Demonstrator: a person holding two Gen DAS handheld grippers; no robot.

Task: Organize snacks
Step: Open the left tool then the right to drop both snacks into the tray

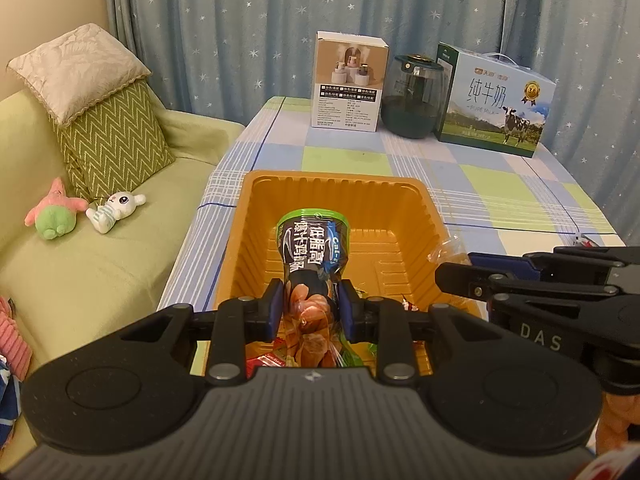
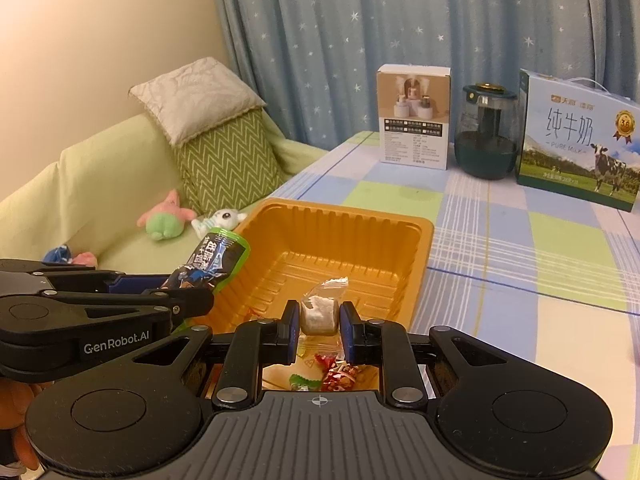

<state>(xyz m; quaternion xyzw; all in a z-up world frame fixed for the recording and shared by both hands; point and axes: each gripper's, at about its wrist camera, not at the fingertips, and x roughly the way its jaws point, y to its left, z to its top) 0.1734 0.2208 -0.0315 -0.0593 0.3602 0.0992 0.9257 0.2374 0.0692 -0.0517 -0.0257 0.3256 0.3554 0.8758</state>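
An orange plastic tray [image 1: 420, 216] [image 2: 416, 248] rests on the checked tablecloth. My left gripper [image 1: 312, 308] is shut on a dark snack packet with a green top [image 1: 314, 248], held above the tray's near half; the same packet [image 2: 218, 258] shows at the left of the right wrist view, over the tray's left rim. My right gripper [image 2: 319, 330] is shut on a small clear-wrapped white candy [image 2: 320, 312] over the tray's near edge. Red and green wrapped sweets [image 2: 336, 374] lie in the tray under the fingers.
At the table's far side stand a white product box [image 1: 348, 80], a dark glass jar [image 1: 414, 98] and a milk carton box [image 1: 494, 104]. A green sofa [image 1: 100, 248] with cushions and two plush toys [image 1: 84, 210] lies to the left. Blue curtains hang behind.
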